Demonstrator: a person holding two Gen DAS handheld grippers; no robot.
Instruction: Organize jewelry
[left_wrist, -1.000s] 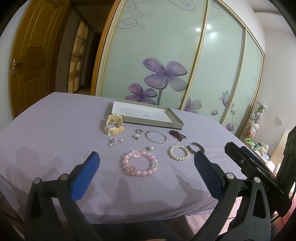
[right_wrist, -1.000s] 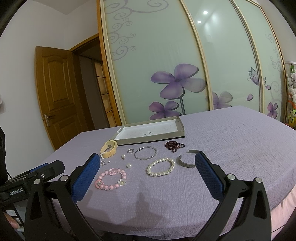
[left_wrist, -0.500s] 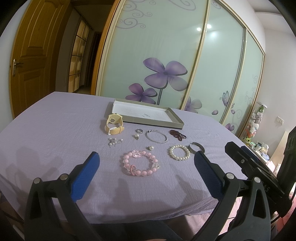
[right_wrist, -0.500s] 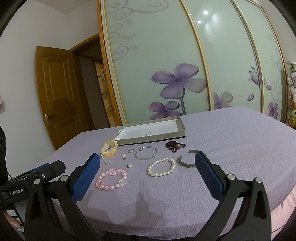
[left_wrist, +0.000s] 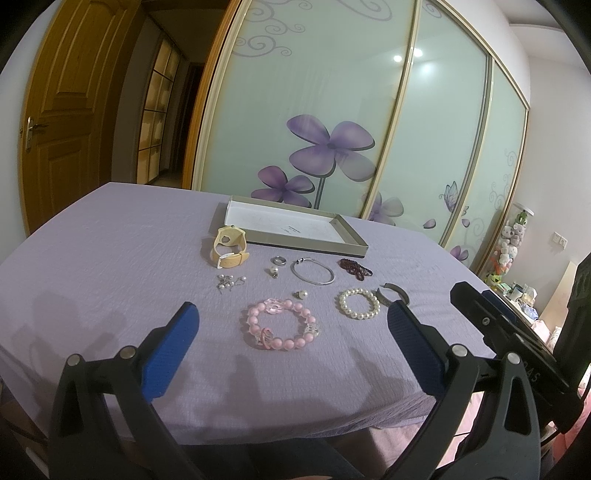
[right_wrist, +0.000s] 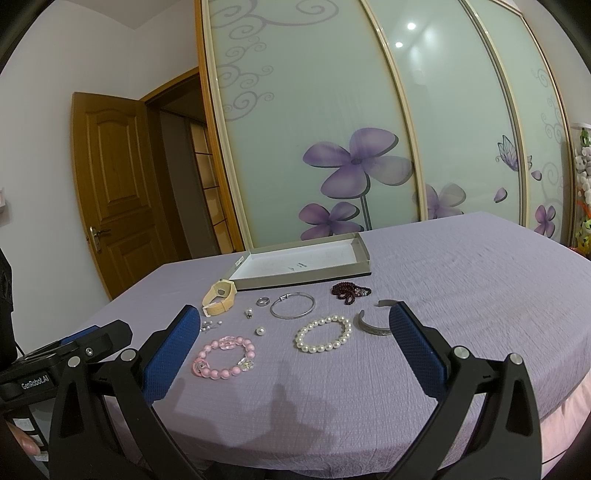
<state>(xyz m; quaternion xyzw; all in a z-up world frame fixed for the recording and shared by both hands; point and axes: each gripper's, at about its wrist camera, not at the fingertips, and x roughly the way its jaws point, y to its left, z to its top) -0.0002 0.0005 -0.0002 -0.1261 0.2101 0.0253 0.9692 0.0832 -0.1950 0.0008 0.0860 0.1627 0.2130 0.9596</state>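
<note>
Jewelry lies spread on the lilac sheet of a bed, in front of a shallow tray with a white floor that sits further back. From the left: a cluster of small earrings, then a cream watch just before the tray's near-left corner. Next come a small charm and a silver ring, with a thin bangle beside them. Nearer the camera is a pink bracelet, and a single pearl stud sits just behind it. Further right lie a pearl bracelet, a dark red bead string behind it near the tray's right corner, and an open silver cuff, partly hidden by a blue pad in the left view.

Left hand-held gripper hovers above the near edge of the bed, spread wide and holding nothing, the pink bracelet framed between its pads. Right hand-held gripper is likewise wide apart and empty, with the pearl bracelet and pink bracelet lying between its pads and the cuff just beside the right one.
</note>
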